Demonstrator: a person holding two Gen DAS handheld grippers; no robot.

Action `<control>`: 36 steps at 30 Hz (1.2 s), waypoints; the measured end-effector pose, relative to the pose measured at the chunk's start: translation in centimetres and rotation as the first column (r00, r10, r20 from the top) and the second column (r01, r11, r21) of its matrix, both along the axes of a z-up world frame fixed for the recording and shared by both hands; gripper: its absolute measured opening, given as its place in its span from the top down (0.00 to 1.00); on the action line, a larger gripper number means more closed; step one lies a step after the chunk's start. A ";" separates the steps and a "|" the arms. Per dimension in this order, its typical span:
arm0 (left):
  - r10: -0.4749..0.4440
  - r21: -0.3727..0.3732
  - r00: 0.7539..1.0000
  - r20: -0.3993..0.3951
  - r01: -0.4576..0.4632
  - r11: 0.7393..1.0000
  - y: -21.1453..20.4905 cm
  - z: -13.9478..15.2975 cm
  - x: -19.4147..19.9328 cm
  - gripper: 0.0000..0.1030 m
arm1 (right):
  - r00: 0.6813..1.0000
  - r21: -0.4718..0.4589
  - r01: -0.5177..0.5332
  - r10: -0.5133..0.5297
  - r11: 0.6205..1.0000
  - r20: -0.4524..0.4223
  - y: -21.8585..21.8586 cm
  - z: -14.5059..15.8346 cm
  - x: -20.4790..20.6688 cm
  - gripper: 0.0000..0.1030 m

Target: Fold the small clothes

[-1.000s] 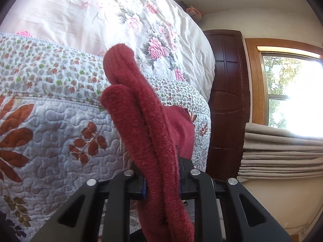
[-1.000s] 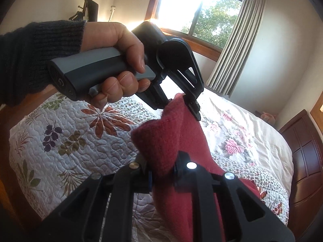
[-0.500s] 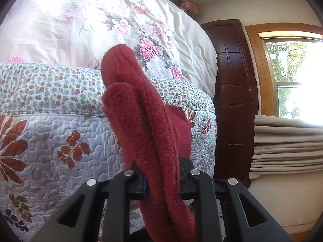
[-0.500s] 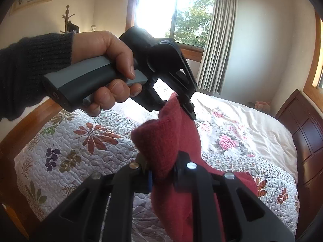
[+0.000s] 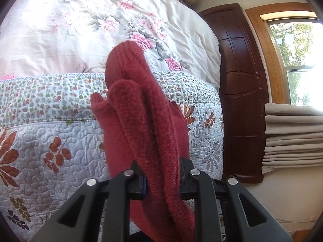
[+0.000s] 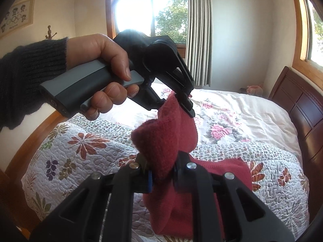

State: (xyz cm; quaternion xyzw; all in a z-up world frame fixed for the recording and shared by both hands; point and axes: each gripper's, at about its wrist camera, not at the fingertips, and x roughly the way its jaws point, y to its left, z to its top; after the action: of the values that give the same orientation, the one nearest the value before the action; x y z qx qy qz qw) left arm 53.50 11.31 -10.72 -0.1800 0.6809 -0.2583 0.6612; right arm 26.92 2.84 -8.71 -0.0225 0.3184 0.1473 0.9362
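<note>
- While both tools gripped the same red knit garment [image 5: 153,125], the pair had climbed over the last second: in the right wrist view the window [image 6: 161,12] and curtain [image 6: 198,32] filled more of the upper frame than before, and the bed [image 6: 232,109] sat lower.
- Left tool [image 5: 162,178]: jaws clamped on a thick bunch of the garment, cloth standing up past the fingertips in two rounded lobes.
- A third, smaller fold of cloth showed at the left of that bunch; it was absent half a second earlier. Judged: the fabric was loosening or spreading as it rose.
- Right tool [image 6: 162,178]: jaws clamped on another part of the garment [image 6: 167,141]. The left tool [image 6: 186,104], held by a hand [image 6: 105,74] in a dark sleeve [image 6: 24,76], pinched the cloth just above it.
- Garment position: upper part held in the air between the two tools, which stood near each other; lower part [image 6: 226,173] hung down toward the quilt [image 6: 80,153]. Contact with the quilt could not be confirmed.
- Task reading: lift phase, garment bunched and not spread; no fold laid yet. Judged next need: draw the tools apart to open the cloth flat.
</note>
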 end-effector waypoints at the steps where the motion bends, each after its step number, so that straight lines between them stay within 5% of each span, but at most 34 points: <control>1: -0.005 0.006 1.000 -0.001 0.005 1.000 -0.6 -0.1 -0.1 0.81 | 1.000 0.007 0.008 -0.008 1.000 -0.003 -0.5 -0.1 -0.1 0.88; 23: -0.132 0.199 0.988 -0.075 0.145 0.969 -14.3 -6.7 -0.5 0.81 | 0.976 0.207 0.180 -0.149 0.962 -0.158 -11.5 -5.7 -0.1 0.87; 36: -0.144 0.270 0.983 -0.112 0.170 0.948 -19.1 -11.5 -1.3 0.76 | 0.941 0.441 0.270 -0.137 0.856 -0.310 -18.3 -11.2 -0.7 0.87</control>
State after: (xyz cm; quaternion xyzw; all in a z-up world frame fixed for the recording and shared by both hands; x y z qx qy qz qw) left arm 52.22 -7.76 -22.18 -0.0421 0.7521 -0.2035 0.6255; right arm 26.24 -15.48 -19.95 0.2629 0.3959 0.1220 0.8713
